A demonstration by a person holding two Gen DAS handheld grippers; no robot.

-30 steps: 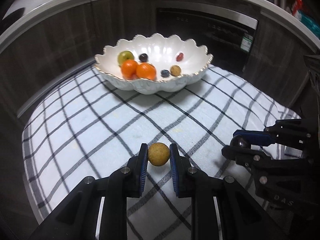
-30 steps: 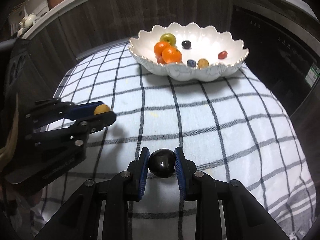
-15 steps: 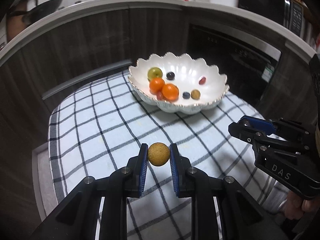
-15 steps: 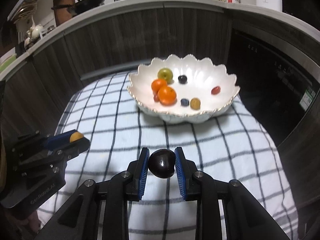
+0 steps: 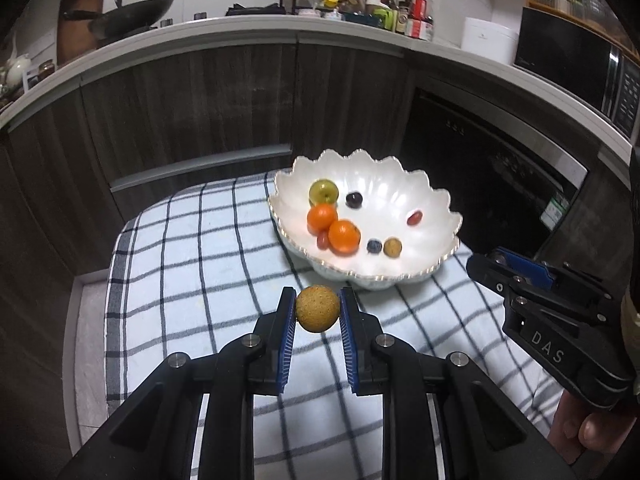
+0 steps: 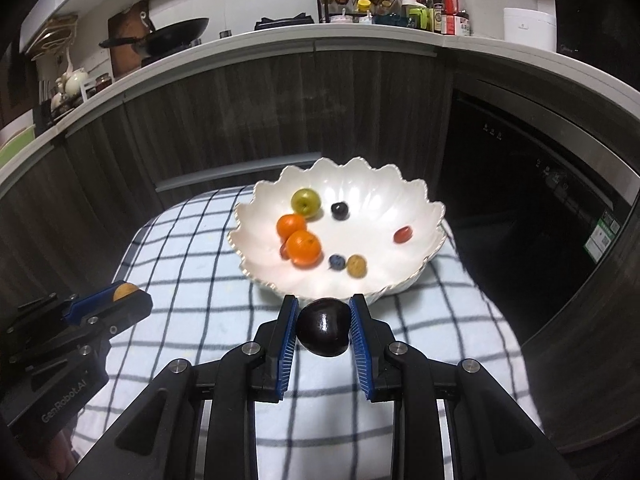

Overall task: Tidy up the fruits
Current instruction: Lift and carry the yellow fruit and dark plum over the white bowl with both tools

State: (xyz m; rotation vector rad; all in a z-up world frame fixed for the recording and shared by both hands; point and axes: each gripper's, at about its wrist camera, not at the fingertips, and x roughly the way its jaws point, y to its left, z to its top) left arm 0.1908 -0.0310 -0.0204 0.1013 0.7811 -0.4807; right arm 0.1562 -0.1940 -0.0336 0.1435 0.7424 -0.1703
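Note:
My left gripper [image 5: 317, 309] is shut on a tan round fruit [image 5: 317, 308] and holds it above the checked cloth, short of the bowl. My right gripper [image 6: 324, 333] is shut on a dark plum [image 6: 323, 332] just before the bowl's near rim. The white scalloped bowl [image 5: 436, 204] [image 6: 428, 200] holds two oranges [image 6: 303, 246], a green fruit [image 6: 305, 201], a tan fruit [image 6: 356, 266], and small dark and red fruits. The left gripper also shows at the left of the right wrist view [image 6: 120, 300], and the right gripper at the right of the left wrist view [image 5: 504, 268].
A blue-and-white checked cloth [image 5: 192, 264] covers the small table. Dark wood cabinets [image 5: 192, 112] and a dark oven front [image 6: 520, 168] stand behind it. The counter above carries a wok [image 6: 176, 34], bottles and a white pot [image 6: 528, 26].
Both grippers have risen and tilted up with their fruits still held. The bowl now sits lower and nearer in both views, and the counter top has come into sight.

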